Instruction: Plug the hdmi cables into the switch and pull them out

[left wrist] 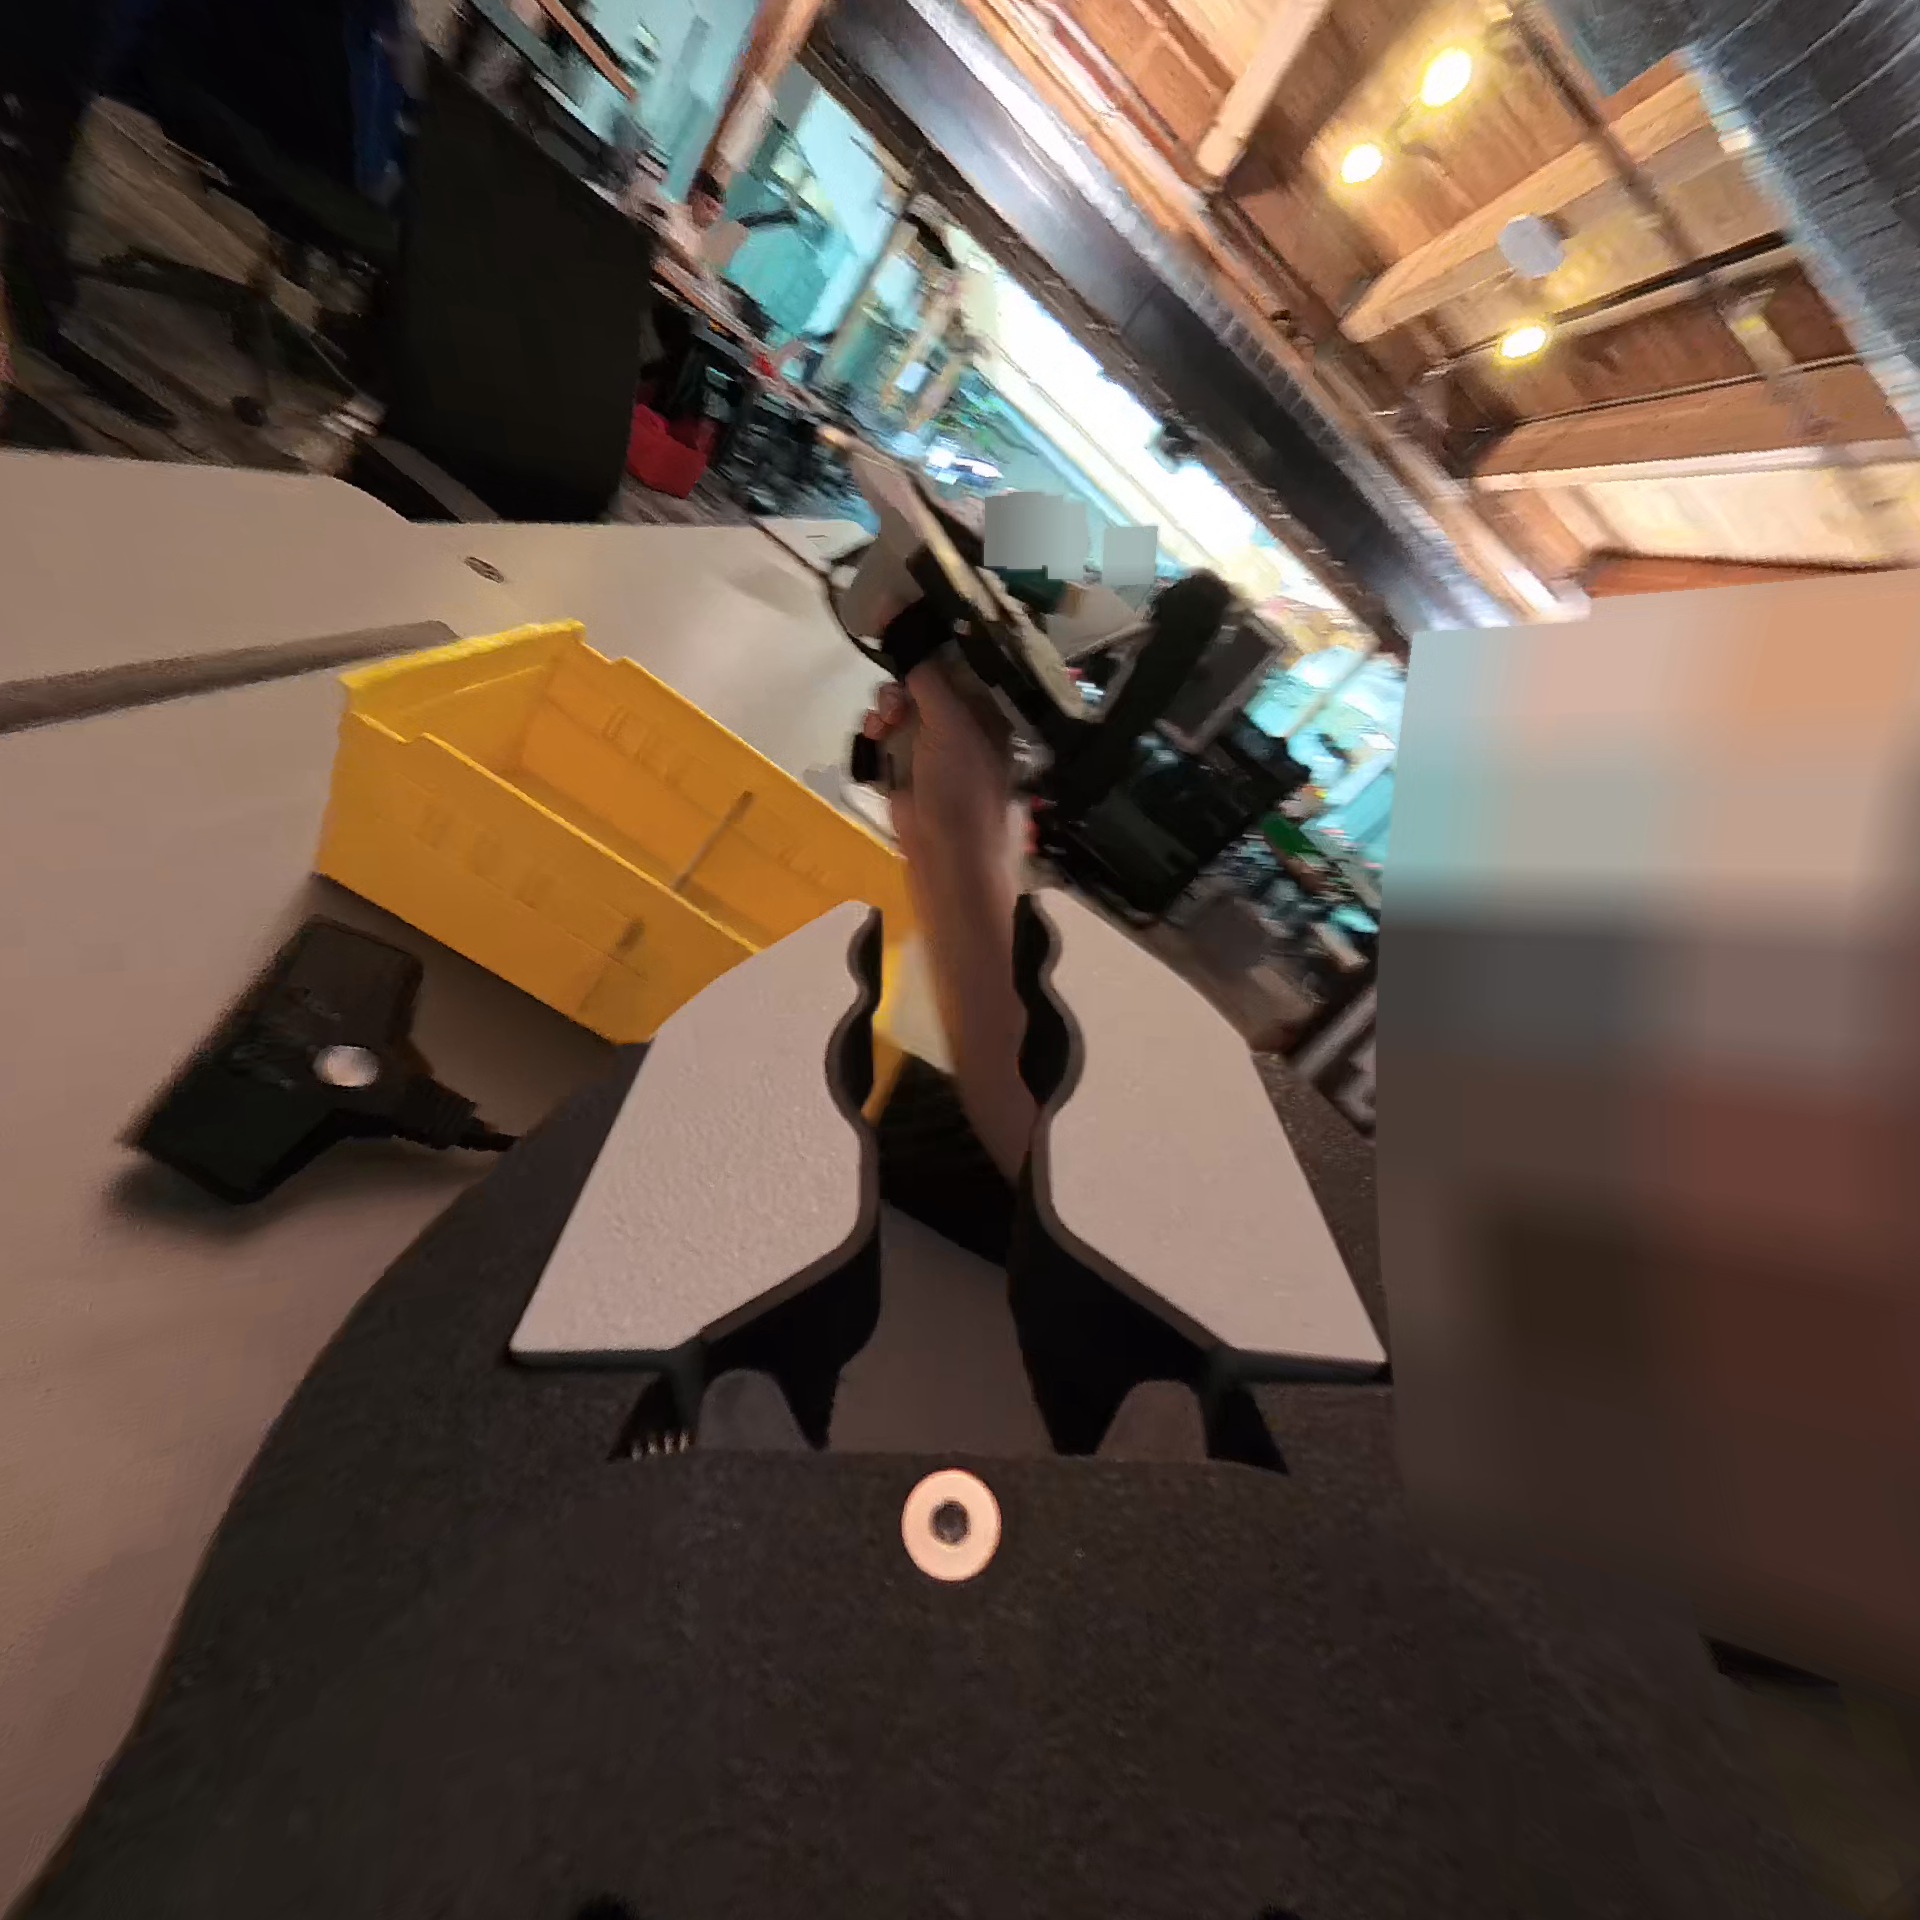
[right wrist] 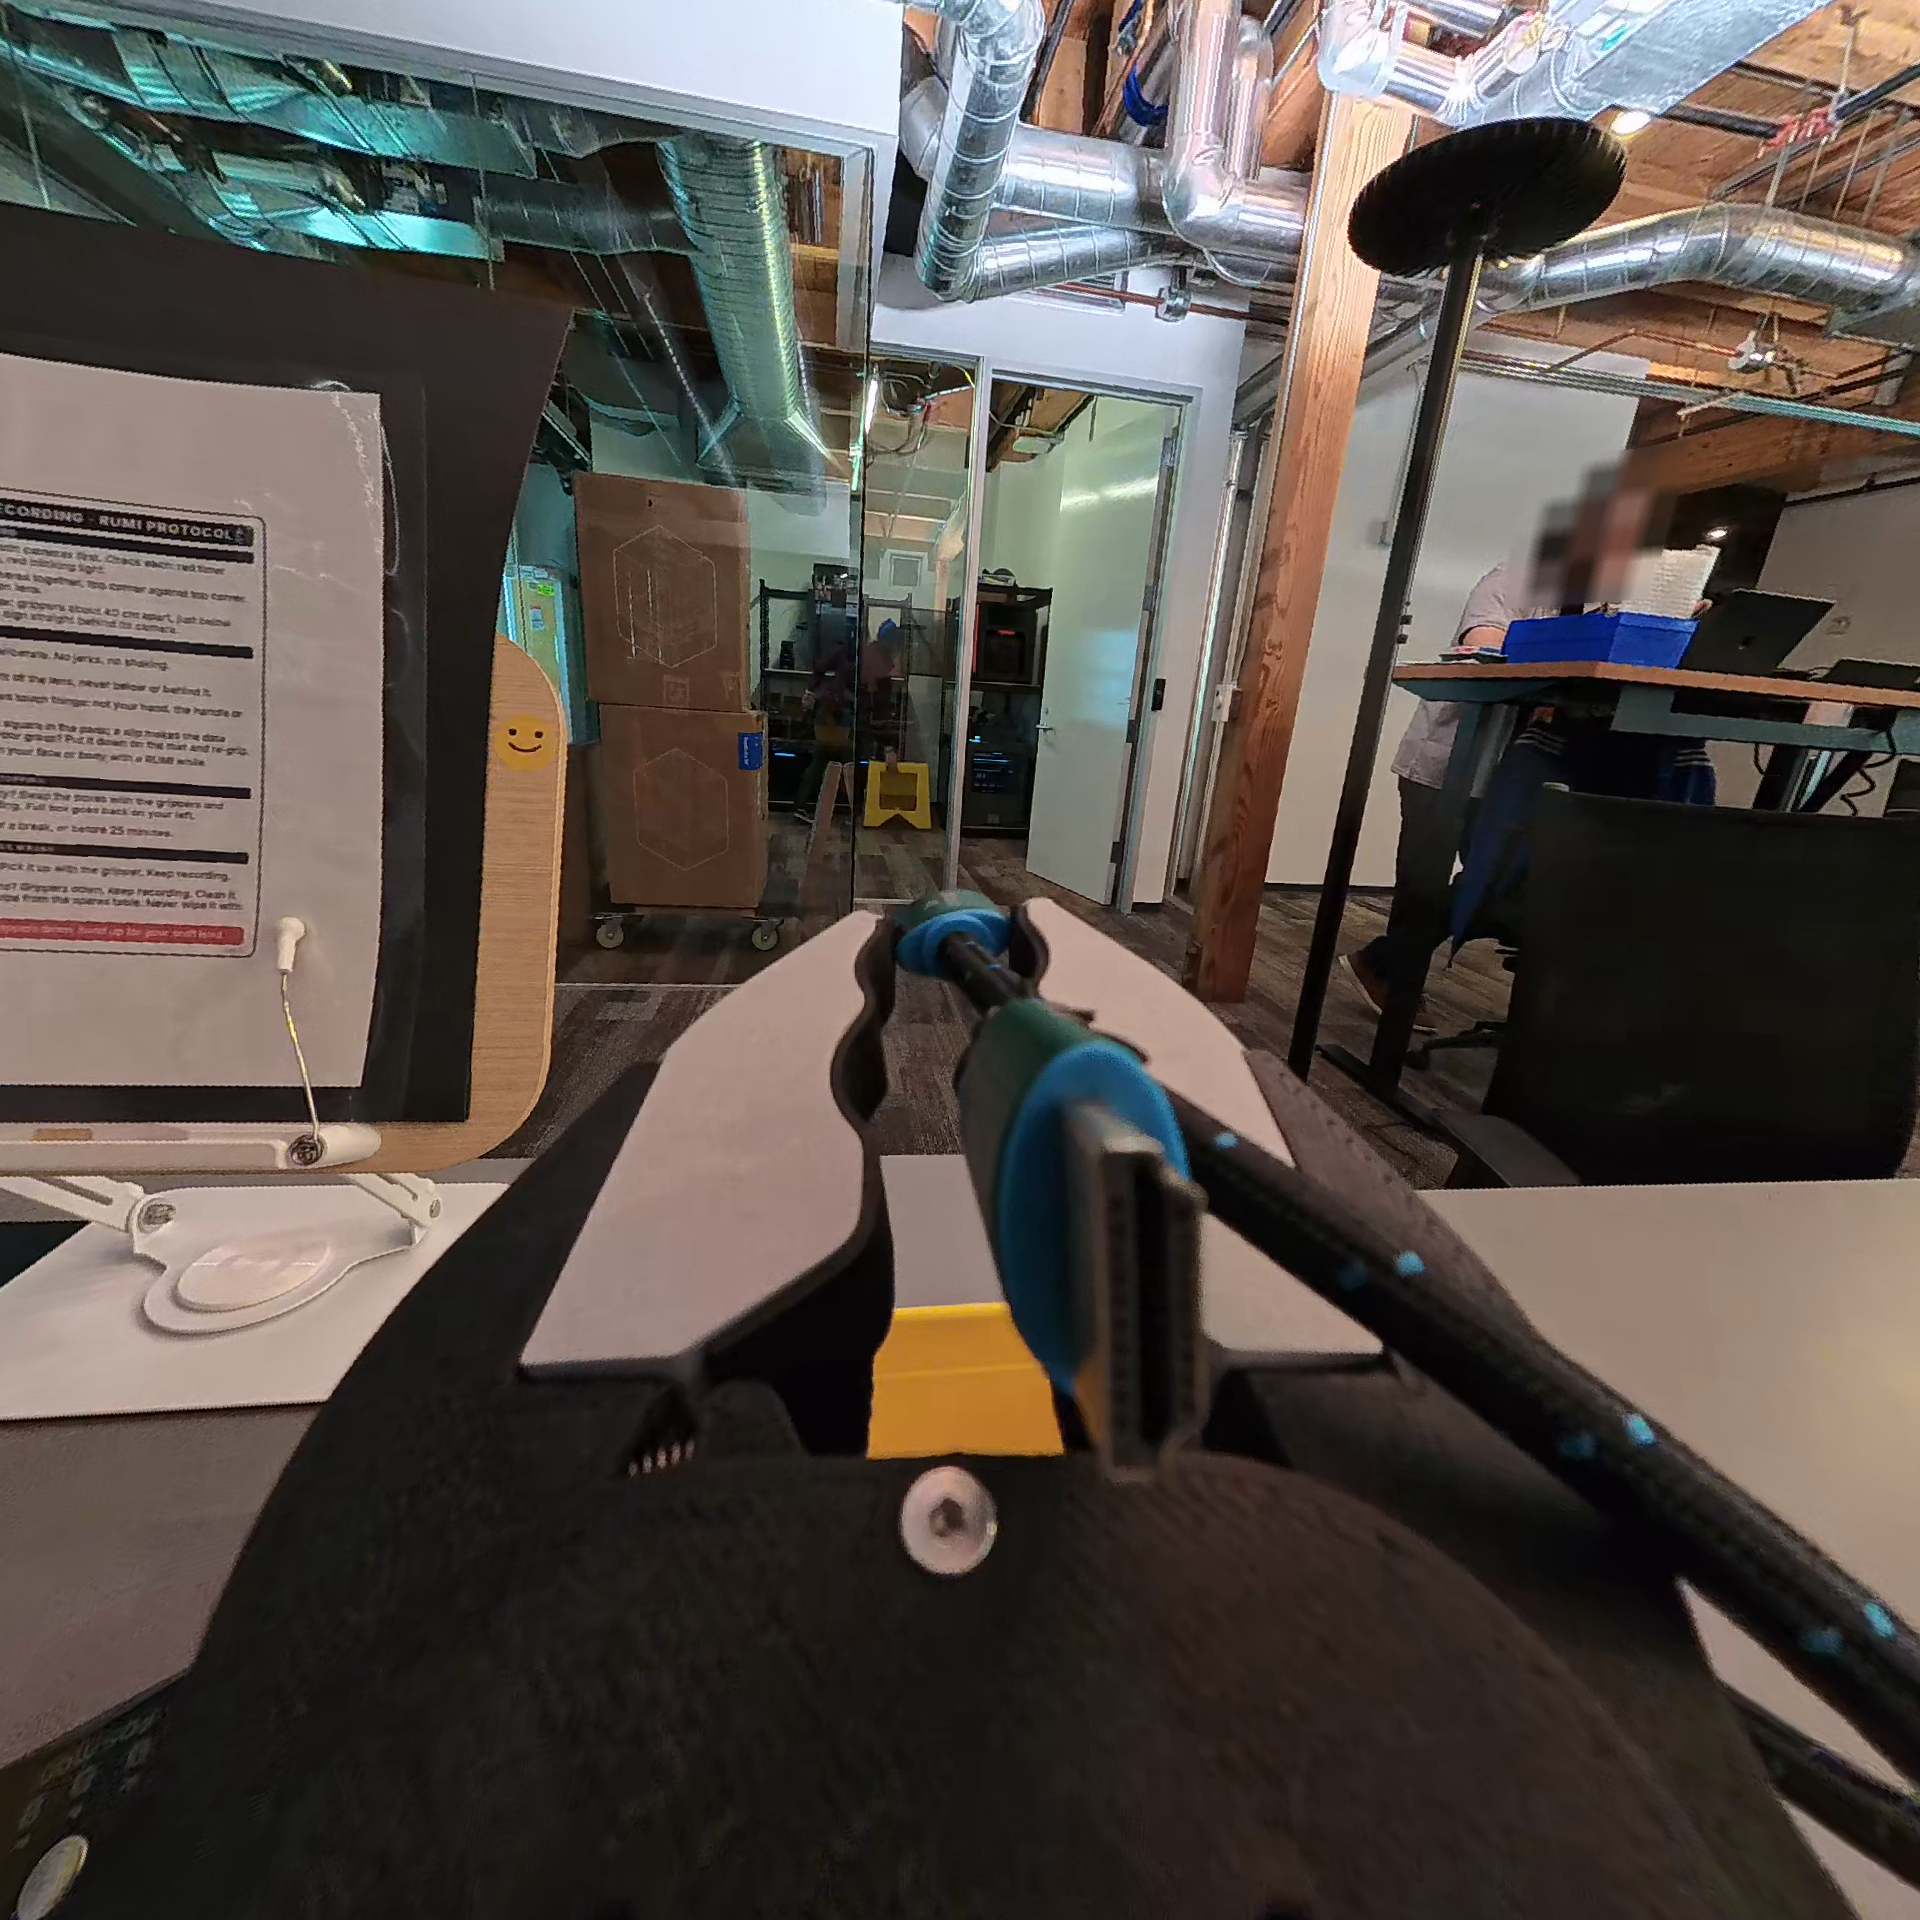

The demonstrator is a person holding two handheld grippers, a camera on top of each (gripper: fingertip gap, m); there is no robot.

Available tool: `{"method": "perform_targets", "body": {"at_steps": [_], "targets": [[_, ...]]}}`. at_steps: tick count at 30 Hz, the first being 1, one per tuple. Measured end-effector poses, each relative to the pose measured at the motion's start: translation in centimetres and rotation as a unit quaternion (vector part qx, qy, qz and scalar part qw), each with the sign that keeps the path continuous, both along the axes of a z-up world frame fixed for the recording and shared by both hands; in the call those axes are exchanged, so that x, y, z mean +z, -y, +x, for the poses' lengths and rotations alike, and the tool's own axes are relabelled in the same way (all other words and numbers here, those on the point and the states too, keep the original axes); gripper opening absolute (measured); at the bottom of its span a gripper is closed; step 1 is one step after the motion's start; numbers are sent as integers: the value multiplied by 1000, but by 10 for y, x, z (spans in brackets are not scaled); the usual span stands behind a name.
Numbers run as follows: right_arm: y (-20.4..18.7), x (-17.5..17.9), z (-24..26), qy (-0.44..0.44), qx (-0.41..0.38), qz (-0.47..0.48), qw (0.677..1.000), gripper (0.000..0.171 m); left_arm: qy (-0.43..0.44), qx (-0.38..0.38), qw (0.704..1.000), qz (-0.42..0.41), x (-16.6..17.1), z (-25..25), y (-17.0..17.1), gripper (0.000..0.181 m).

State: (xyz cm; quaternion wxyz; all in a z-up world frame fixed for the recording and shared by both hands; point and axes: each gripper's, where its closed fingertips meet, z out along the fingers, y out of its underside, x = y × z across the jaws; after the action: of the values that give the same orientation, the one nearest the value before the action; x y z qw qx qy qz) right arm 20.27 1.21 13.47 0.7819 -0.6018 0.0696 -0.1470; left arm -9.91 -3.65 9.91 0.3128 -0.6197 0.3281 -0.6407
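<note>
Left claw point(left wrist: 951, 997): held tilted above the pale tabletop point(left wrist: 156, 540), its fingers parted with nothing between them; the view is motion-blurred. Seen through the gap, at frame centre, is a bare forearm rising to a hand point(left wrist: 935, 748) that carries the other claw's body.

Yellow bin point(left wrist: 582, 821): set on the tabletop left of centre, its visible inside bare.

Black switch point(left wrist: 301, 1049): lies at lower left just beside the bin, a cable leaving its right end.

Right claw point(right wrist: 951, 935): closed at the tips on the HDMI cable point(right wrist: 1455, 1320) — gripped at a blue-collared connector end point(right wrist: 940, 930). A second plug point(right wrist: 1132, 1268), green-and-blue bodied, is seen in the foreground with its metal mouth turned toward the camera; the braided black cable runs off to lower right.

Sheet stand point(right wrist: 187, 727): at left on the tabletop — a printed page is mounted on it.
</note>
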Motion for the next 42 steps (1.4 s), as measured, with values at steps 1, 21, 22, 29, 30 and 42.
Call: {"method": "perform_targets", "body": {"at_steps": [1, 21, 22, 29, 30, 42], "targets": [[0, 0, 0, -1, 0, 0, 1000, 20, -16, 31, 999, 33, -3, 0, -7, 24], [-3, -1, 6, -5, 4, -7, 1000, 20, -310, 135, 914, 227, -152, 63, -56, 68], [-3, -2, 6, -7, 5, -7, 1000, 20, -308, 140, 912, 233, -154, 65, -58, 68], [-10, -10, 6, -21, 15, -18, 1000, 20, -276, 172, 909, 262, -158, 66, -71, 86], [-11, -10, 6, -22, 15, -19, 999, 20, -289, 172, 903, 267, -163, 65, -73, 86], [-10, -8, 2, -16, 20, -18, 1000, 20, -349, 189, 861, 318, -196, 71, -85, 80]]}}
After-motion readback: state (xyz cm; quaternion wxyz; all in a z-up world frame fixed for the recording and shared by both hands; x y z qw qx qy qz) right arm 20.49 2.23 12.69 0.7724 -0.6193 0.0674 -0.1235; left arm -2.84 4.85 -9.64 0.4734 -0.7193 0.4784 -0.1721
